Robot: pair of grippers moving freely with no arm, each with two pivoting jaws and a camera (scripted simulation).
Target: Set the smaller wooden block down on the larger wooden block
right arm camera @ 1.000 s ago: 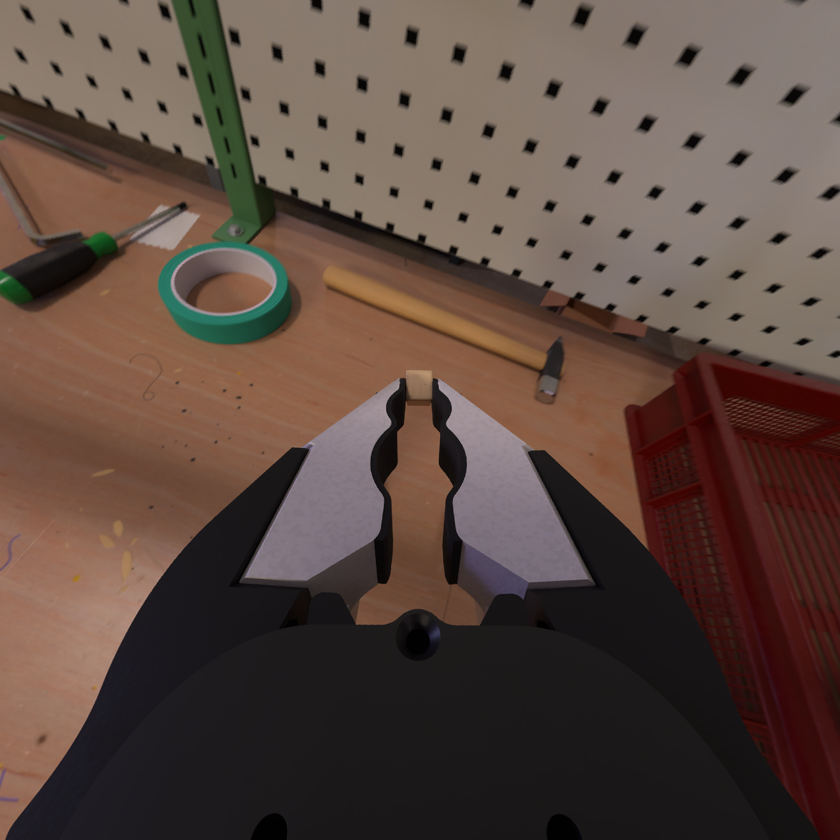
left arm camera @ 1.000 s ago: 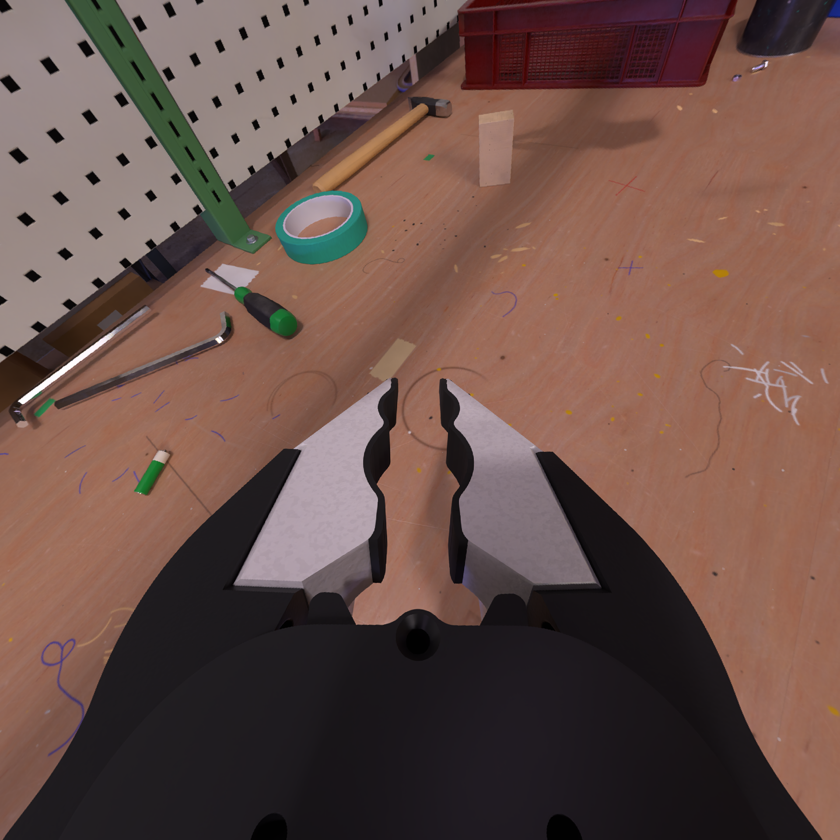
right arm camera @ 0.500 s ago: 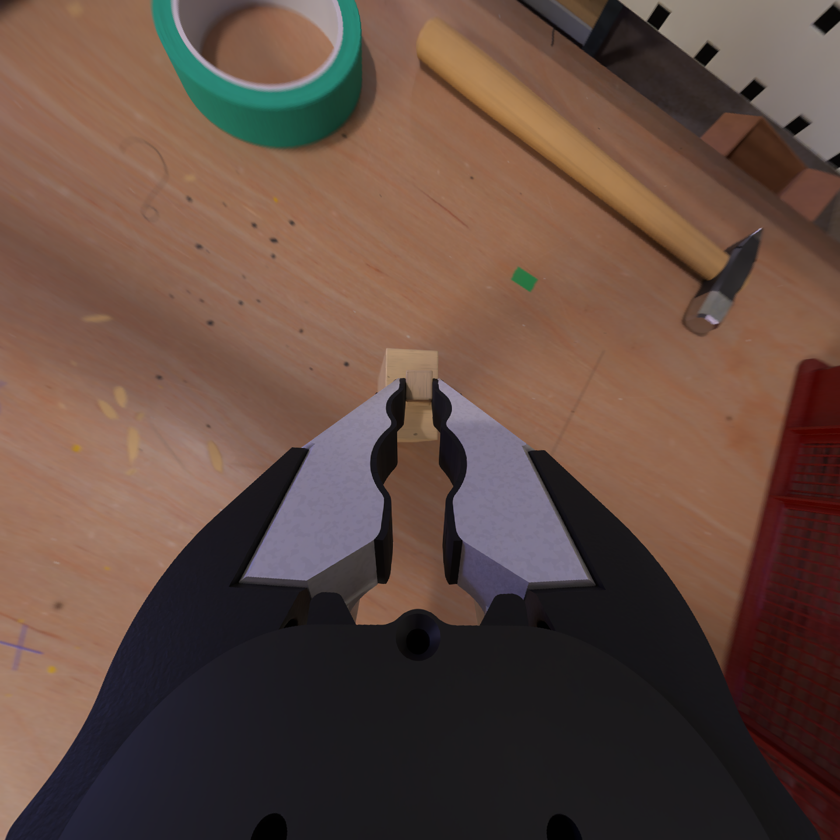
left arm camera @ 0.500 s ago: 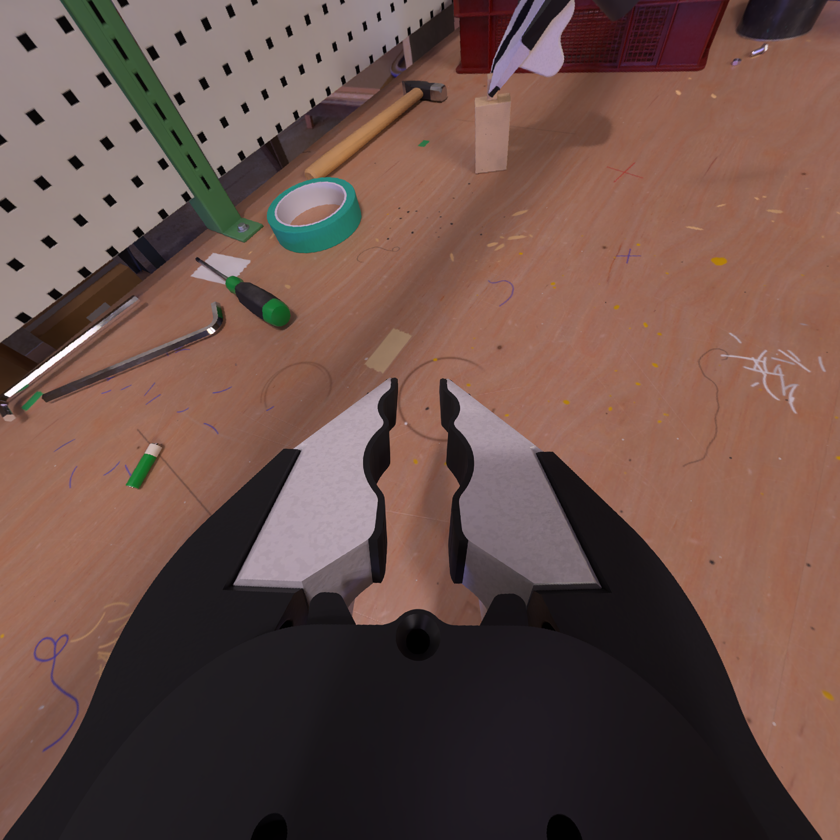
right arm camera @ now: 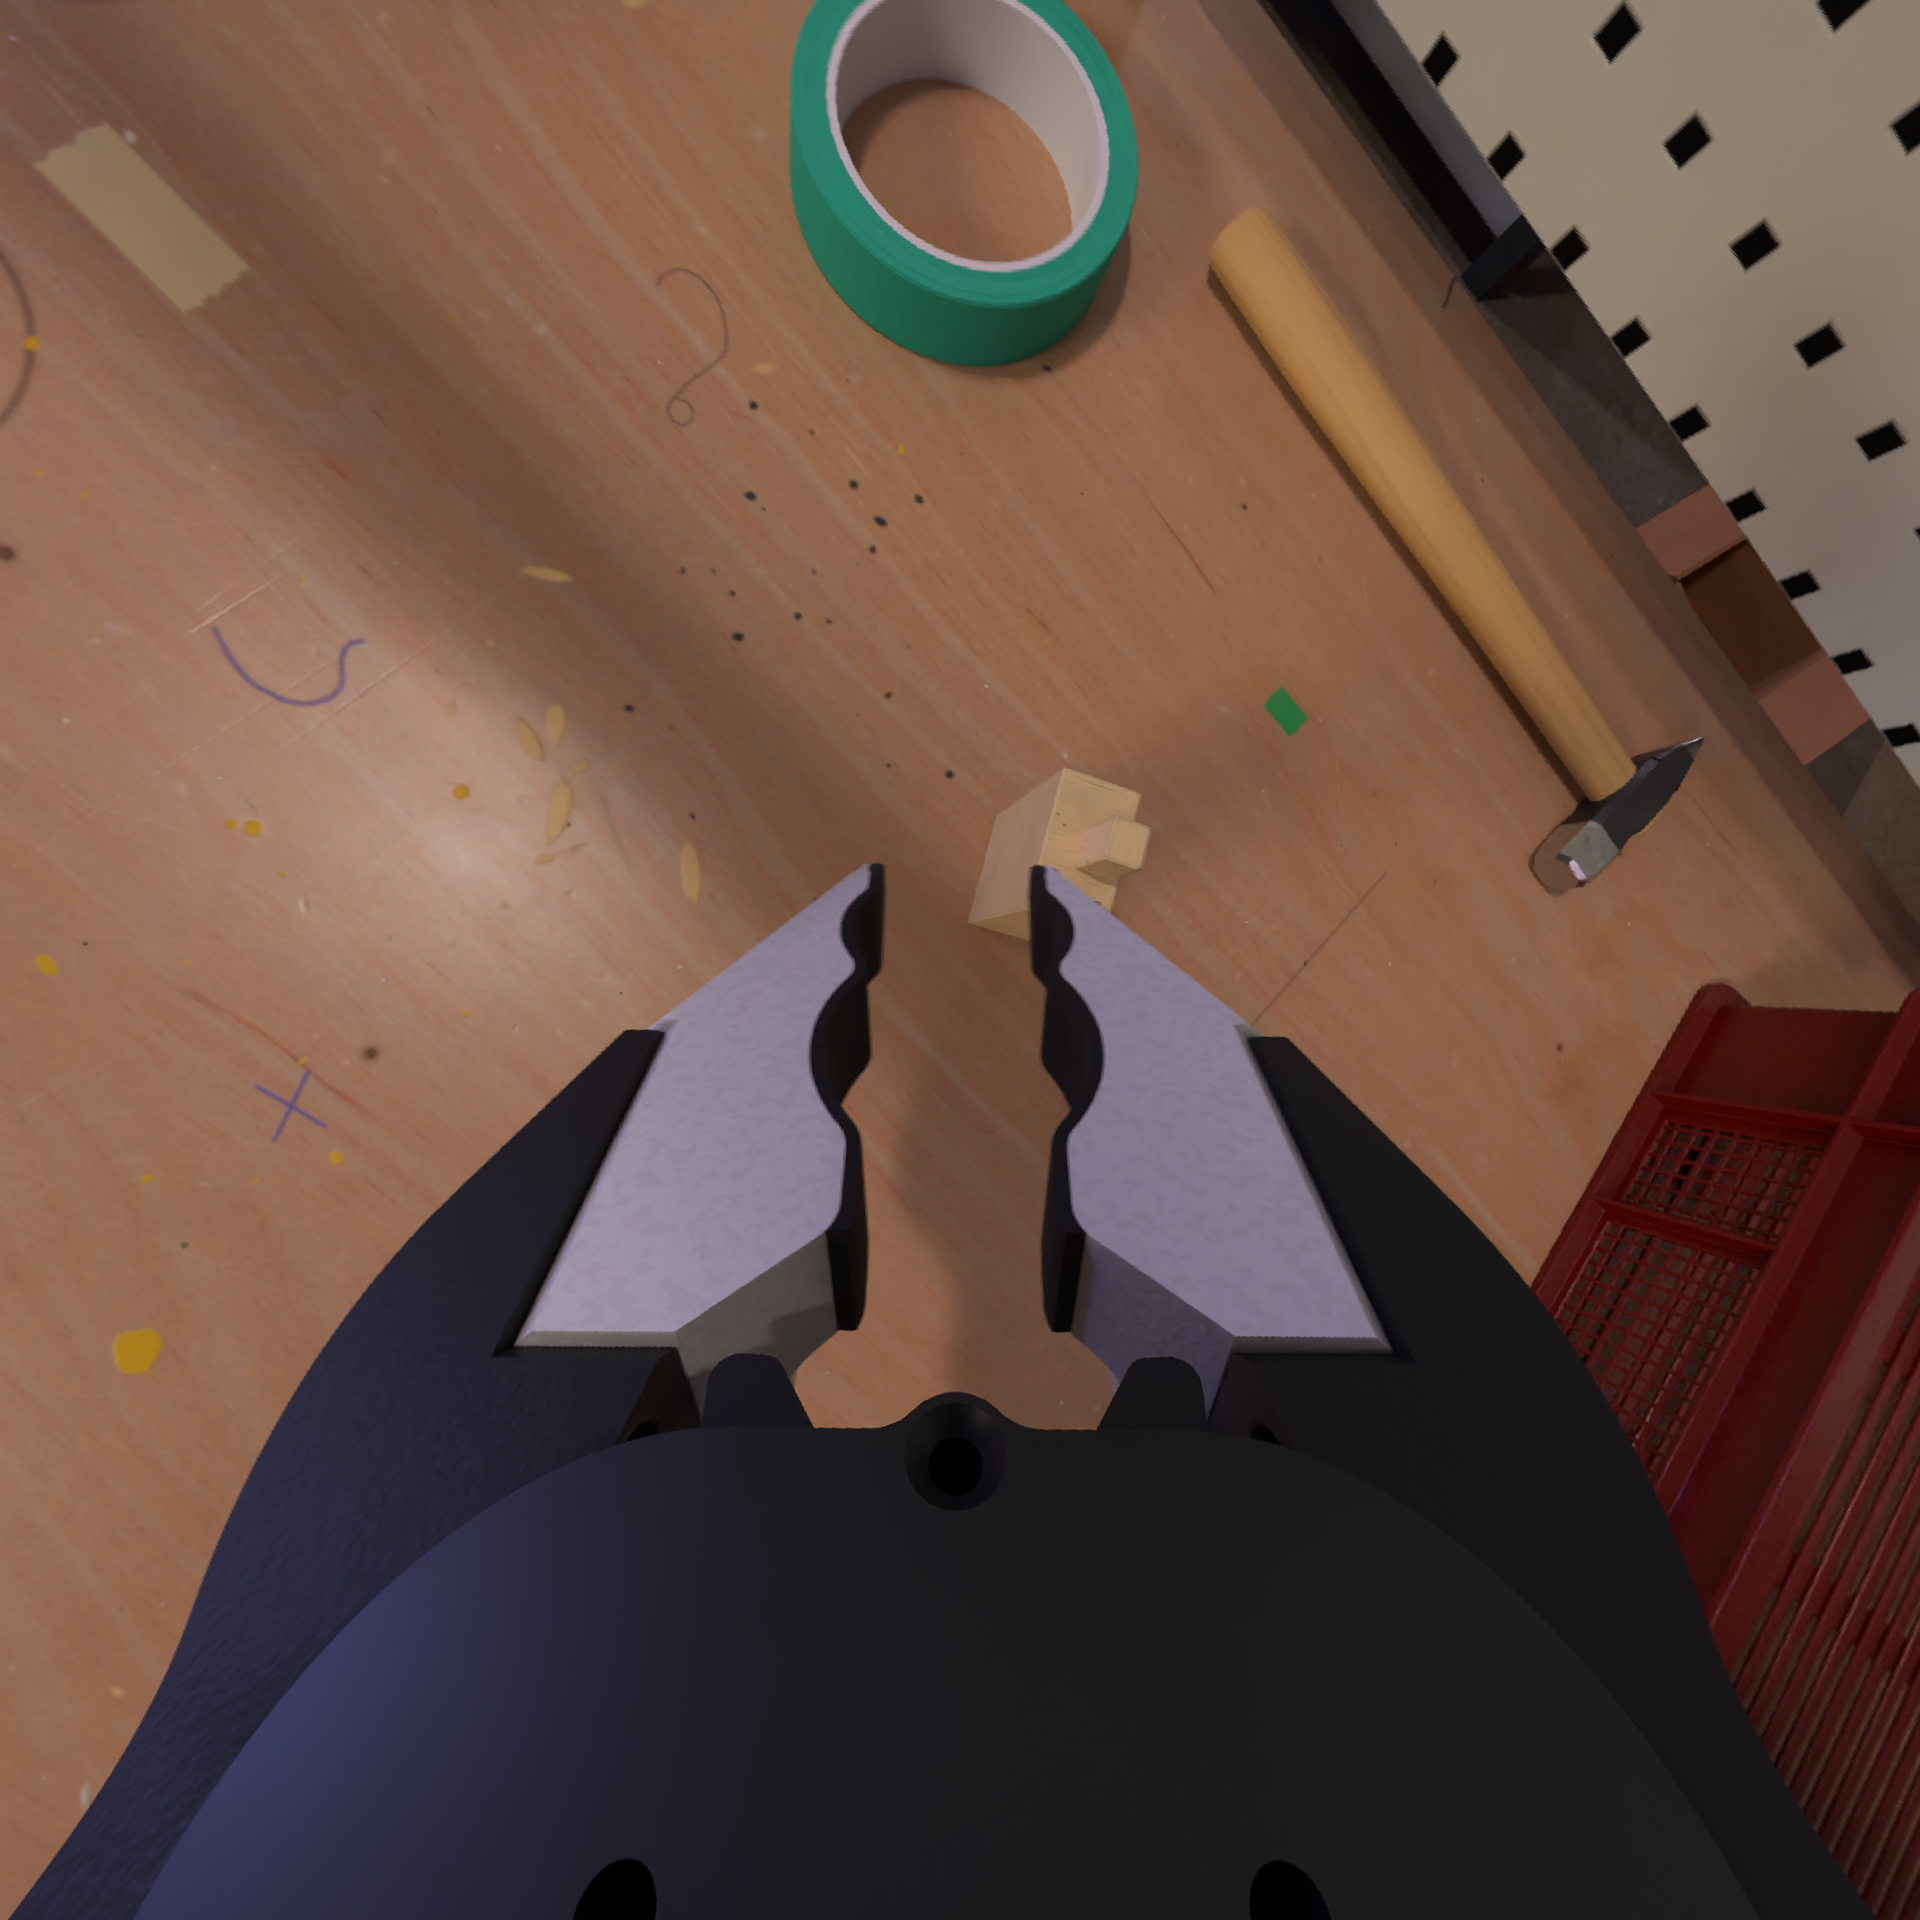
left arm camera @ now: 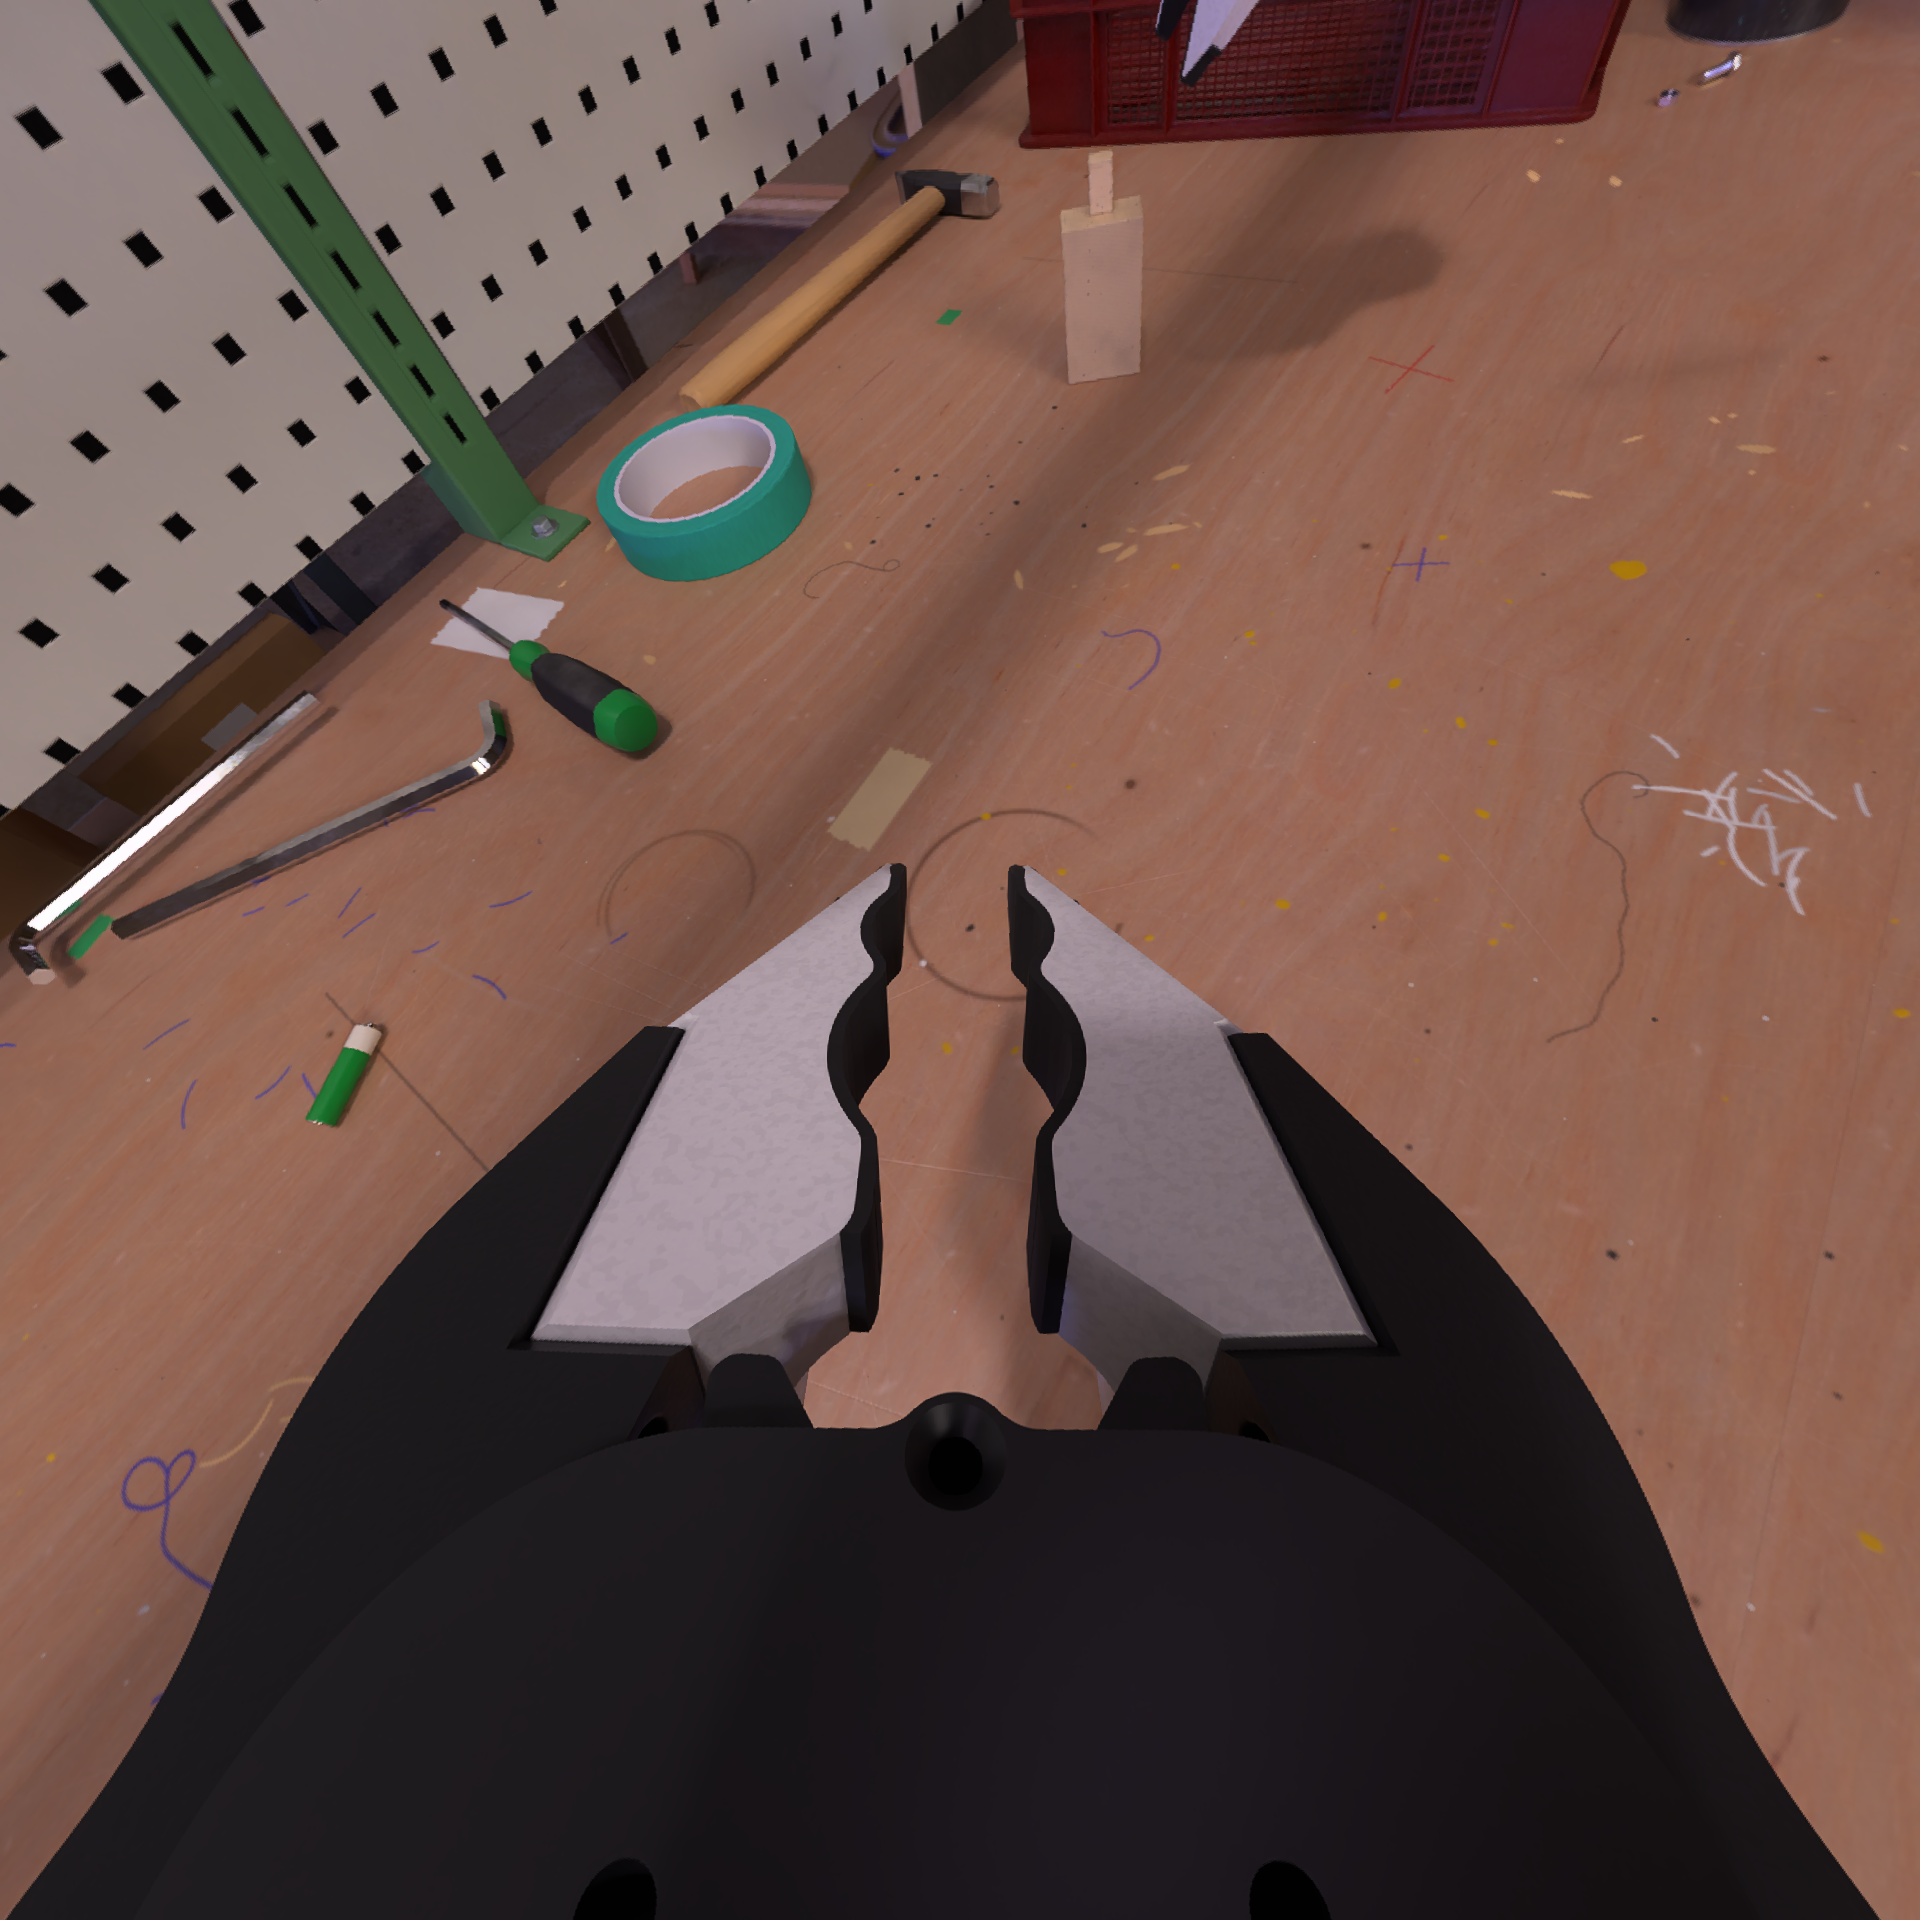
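in the left wrist view, a perforated cream pegboard (left arm camera: 312, 260) with a green upright post (left arm camera: 343, 301) runs along the far left. below it on the wooden bench (left arm camera: 1351, 935) lie two steel hex keys (left arm camera: 312, 831), a small green lighter (left arm camera: 343, 1075) nearer, a green-handled screwdriver (left arm camera: 571, 691) and a roll of green tape (left arm camera: 707, 494). the left gripper (left arm camera: 956, 883) hangs in the near middle over bare wood, its fingers parted and empty. past the tape a wooden-handled hammer (left arm camera: 831, 286) lies by the wall. right of the hammer the larger wooden block (left arm camera: 1101, 286) stands upright, and the smaller wooden block (left arm camera: 1099, 179) sits upright on its top face. a dark red crate (left arm camera: 1320, 73) stands at the far edge.

in the right wrist view, looking down, the tape (right arm camera: 961, 182) is far left of centre. the right gripper (right arm camera: 956, 883) is spread apart with nothing between its fingers, its right fingertip (right arm camera: 1049, 904) overlapping the near corner of the big block (right arm camera: 1039, 847). the small block (right arm camera: 1117, 844) rests on that block's top, toward its right edge. the hammer (right arm camera: 1455, 540) lies right of them, and the crate (right arm camera: 1766, 1299) fills the near right.
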